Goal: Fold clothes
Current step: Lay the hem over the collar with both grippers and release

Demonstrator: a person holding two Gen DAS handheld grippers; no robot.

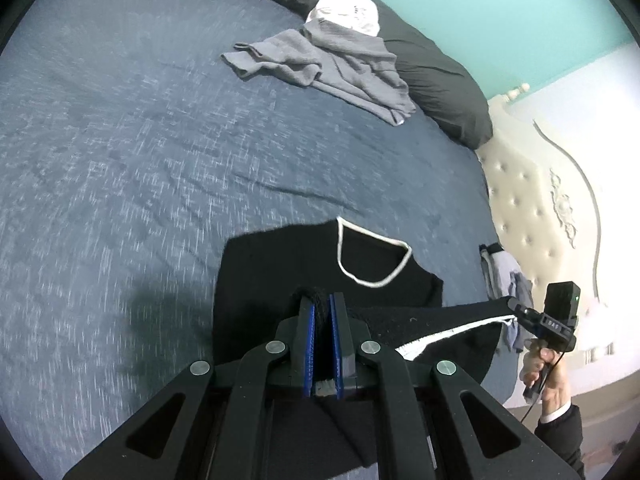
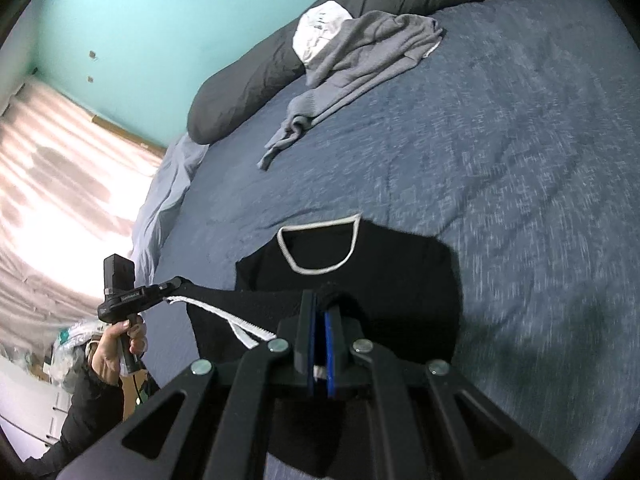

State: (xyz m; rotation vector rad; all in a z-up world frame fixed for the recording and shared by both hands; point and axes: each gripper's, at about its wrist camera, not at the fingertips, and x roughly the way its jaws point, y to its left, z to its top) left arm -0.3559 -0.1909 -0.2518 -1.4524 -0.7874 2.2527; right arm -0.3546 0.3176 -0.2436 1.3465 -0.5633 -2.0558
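- Pinching a bunch of black knit, the left gripper (image 1: 323,304) is clenched on the hem edge of the black top (image 1: 320,264); the cloth rides up between its blue pads.
- Level with it, the right gripper (image 2: 320,300) is clamped on the same edge, so the hem runs taut from one to the other, crosswise to both.
- Just past the fingertips the top hangs and drapes forward, its white-trimmed collar (image 2: 320,246) farthest from the grippers, resting on the blue bedspread (image 1: 140,140).
- So the top's long axis runs straight ahead from the grippers, hem near and collar far; neither hand is nearer to it.
- My judgement: laying it flat calls for both ends of the hem to come down evenly.
- Well beyond, a grey garment (image 1: 332,64) lies crumpled beside the dark pillow (image 1: 436,76), unfolded.
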